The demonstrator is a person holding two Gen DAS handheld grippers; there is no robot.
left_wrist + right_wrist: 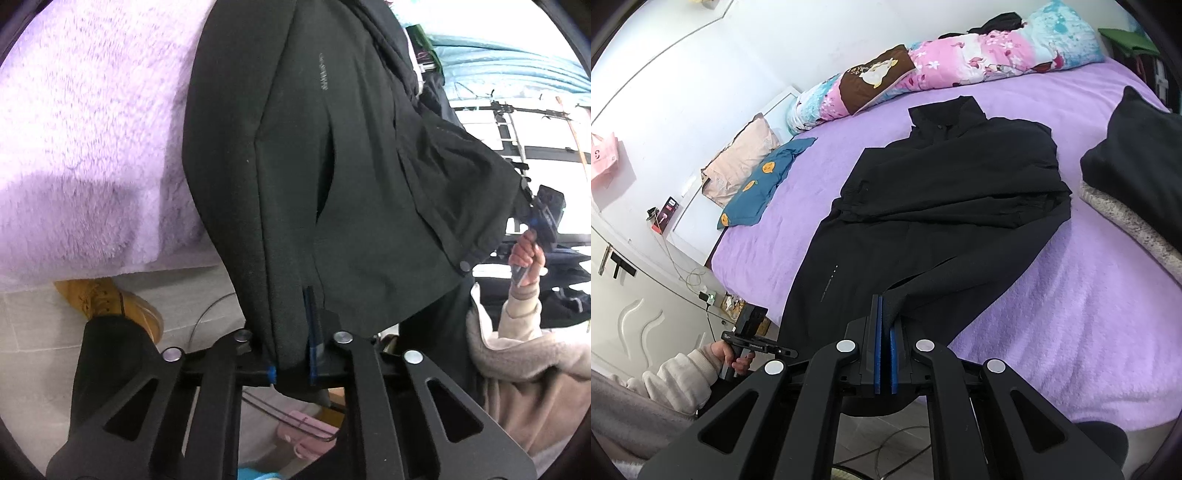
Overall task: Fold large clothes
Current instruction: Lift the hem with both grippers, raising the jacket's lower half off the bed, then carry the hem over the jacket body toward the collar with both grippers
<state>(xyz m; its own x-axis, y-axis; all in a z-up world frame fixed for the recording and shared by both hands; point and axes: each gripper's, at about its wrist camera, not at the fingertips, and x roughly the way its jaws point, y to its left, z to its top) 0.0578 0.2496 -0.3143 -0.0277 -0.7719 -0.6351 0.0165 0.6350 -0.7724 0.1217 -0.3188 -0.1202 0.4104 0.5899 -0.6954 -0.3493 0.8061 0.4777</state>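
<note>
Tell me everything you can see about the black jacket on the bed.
The jacket is black, matte, soft-looking fabric with a stand-up collar and small pale lettering. It lies mostly flat on the purple blanket, sleeves folded across the chest, collar toward the pillows. Its hem hangs over the bed edge, pinched at two spots by the shut right gripper and the shut left gripper.

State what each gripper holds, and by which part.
Both grip the black jacket: right gripper and left gripper each pinch its bottom hem.
</note>
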